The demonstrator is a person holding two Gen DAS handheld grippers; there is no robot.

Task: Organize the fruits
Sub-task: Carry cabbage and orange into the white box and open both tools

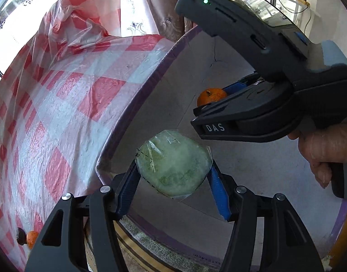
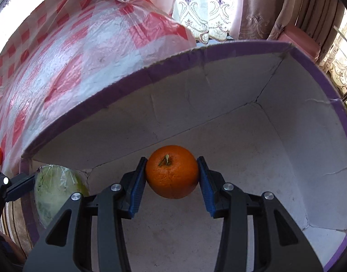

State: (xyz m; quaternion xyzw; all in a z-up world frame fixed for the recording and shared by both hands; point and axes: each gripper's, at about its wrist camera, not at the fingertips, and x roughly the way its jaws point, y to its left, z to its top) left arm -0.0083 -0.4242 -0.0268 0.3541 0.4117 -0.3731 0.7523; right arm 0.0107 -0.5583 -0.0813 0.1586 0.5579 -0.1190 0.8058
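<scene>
A: Cardboard, matt white and creased inside, with a purple-taped rim: that is the box; it is open at the top and its walls show cracks along the folds.

B: And the orange?

A: Round, pebbled skin, stub of a green stalk uppermost; it sits between the blue ribbed pads of the right gripper, one pad against each flank, so the fingers are clenched on it; it is inside the box, but whether it rests on the floor or hangs just above it I cannot tell.

B: The left side?

A: The left gripper grasps a pale green fruit, blunt and roundish, wrapped in clear crinkled film with a loose edge; a black finger presses its left side and a blue pad its right; it is held at the near wall of the box, over the white interior.

B: From the right wrist view?

A: The same green fruit shows at the lower left, just inside the rim.

B: Outside the box?

A: A glossy plastic tablecloth, red and white checks, wrinkled and bunched at the far end; on it, well apart from the box, a small orange fruit touching a dark lumpy thing I cannot identify.

B: Anything more?

A: A bare hand grips the right gripper's grey handle; patterned lace curtains hang behind.
</scene>
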